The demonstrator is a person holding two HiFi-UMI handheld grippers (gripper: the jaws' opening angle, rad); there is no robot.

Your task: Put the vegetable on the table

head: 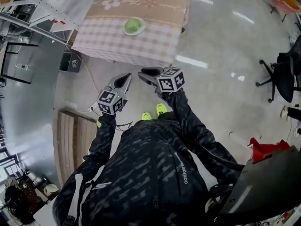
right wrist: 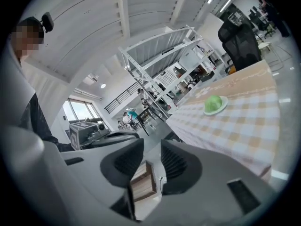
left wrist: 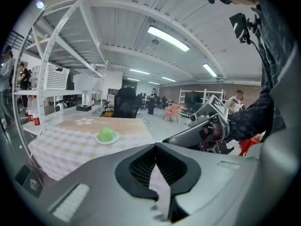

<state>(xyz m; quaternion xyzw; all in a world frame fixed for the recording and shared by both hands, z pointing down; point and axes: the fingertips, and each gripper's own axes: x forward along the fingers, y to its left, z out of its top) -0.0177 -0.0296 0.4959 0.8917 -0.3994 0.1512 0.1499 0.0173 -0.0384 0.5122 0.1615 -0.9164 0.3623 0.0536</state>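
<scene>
A round green vegetable lies on a small pale plate in the middle of a table covered with a checked cloth. It also shows in the left gripper view and the right gripper view. Both grippers hang in the air in front of the person, short of the table's near edge. My left gripper is shut with nothing in it. My right gripper is open, with only floor showing through the gap between its jaws.
A wooden pallet lies on the floor to the left, with a black box by the table's corner. A white metal rack stands at the far left. Office chairs and a red object are at the right.
</scene>
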